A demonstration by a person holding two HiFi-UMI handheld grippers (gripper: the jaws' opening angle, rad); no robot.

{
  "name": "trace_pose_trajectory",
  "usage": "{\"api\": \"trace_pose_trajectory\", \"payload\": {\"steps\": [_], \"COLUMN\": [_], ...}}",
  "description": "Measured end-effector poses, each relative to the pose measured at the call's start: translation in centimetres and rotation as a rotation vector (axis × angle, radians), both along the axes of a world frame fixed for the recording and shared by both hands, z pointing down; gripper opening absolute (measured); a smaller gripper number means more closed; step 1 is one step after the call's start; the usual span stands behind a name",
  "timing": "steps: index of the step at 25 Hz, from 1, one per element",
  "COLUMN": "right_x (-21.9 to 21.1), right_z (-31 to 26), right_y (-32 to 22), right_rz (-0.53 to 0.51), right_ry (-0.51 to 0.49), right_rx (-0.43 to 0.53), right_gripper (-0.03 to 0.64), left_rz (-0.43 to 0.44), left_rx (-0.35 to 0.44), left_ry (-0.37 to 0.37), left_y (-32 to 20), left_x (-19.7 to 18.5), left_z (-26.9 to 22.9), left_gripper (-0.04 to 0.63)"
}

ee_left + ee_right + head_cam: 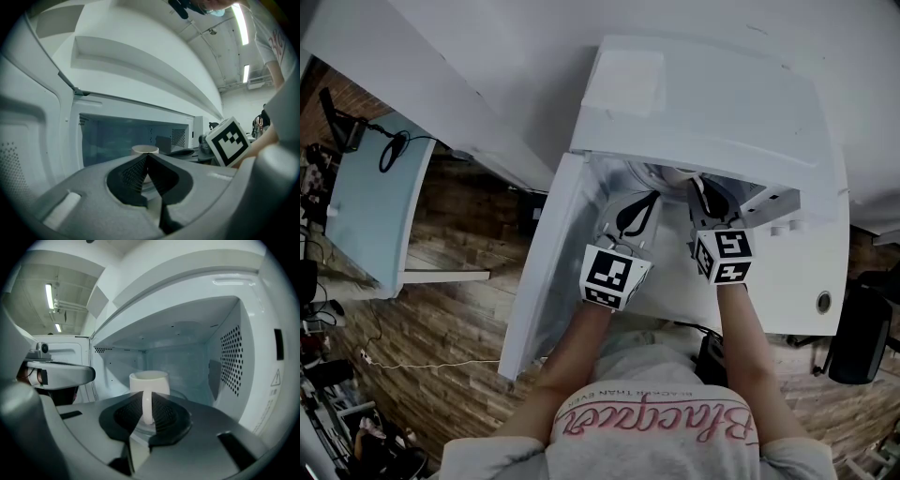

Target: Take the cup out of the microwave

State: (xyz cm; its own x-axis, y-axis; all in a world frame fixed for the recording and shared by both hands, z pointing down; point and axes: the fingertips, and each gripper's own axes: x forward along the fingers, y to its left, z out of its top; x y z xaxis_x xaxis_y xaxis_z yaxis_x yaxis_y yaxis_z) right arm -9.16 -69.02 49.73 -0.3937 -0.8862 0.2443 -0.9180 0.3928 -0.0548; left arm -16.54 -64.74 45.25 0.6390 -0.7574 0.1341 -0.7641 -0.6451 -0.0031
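We see wood floor (450,314) | pale desk (370,211) at our left | black cable (393,150) on it | tube lights (241,22) overhead

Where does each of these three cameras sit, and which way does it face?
Head view: on the person's head, steeply down at the open microwave; forearms, left gripper, right gripper show.
Left gripper view: rides that gripper, looks along its shut jaws into the microwave.
Right gripper view: rides that gripper, looks inside; jaws grip the cup by its handle.
Both gripper views share the cup.

Place: lab-style workroom
Floor: wood planks (459,309), loose cables (431,364)
Furniture: white worktables (806,291), microwave (703,103)
Ceiling: strip lights (240,23), exposed pipes (72,307)
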Motion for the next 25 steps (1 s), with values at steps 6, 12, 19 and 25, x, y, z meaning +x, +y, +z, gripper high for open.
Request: {"api": "trace_pose_trajectory", "payload": {"steps": [6, 12, 19, 25], "right_x": [0.1, 0.1, 0.3, 0.2], "right_z": [-0.1, -0.2, -0.7, -1.5], "right_y": [0.2, 0.8, 1.7, 2.3], "right_rz": [0.019, 0.007, 0.003, -0.009], "right_ry": [-0.016, -0.023, -0.015, -0.008], "right_rx": [0.006, 0.002, 0.014, 0.038], "right_gripper": [0.052, 0.052, 0.051, 0.051], "left_rz": [-0.010, -0.021, -0.012, -0.021], "left_rx": [0.007, 0.022, 0.034, 0.050], "left_ry": [-0.003, -0.004, -0.008, -0.007], "left_y": [0.2, 0.5, 1.9, 2.8], "left_x": [-0.1, -0.3, 0.3, 0.0], "left_z": [-0.1, -0.5, -0.7, -1.1], "left_gripper": [0.005, 0.005, 0.005, 0.005]}}
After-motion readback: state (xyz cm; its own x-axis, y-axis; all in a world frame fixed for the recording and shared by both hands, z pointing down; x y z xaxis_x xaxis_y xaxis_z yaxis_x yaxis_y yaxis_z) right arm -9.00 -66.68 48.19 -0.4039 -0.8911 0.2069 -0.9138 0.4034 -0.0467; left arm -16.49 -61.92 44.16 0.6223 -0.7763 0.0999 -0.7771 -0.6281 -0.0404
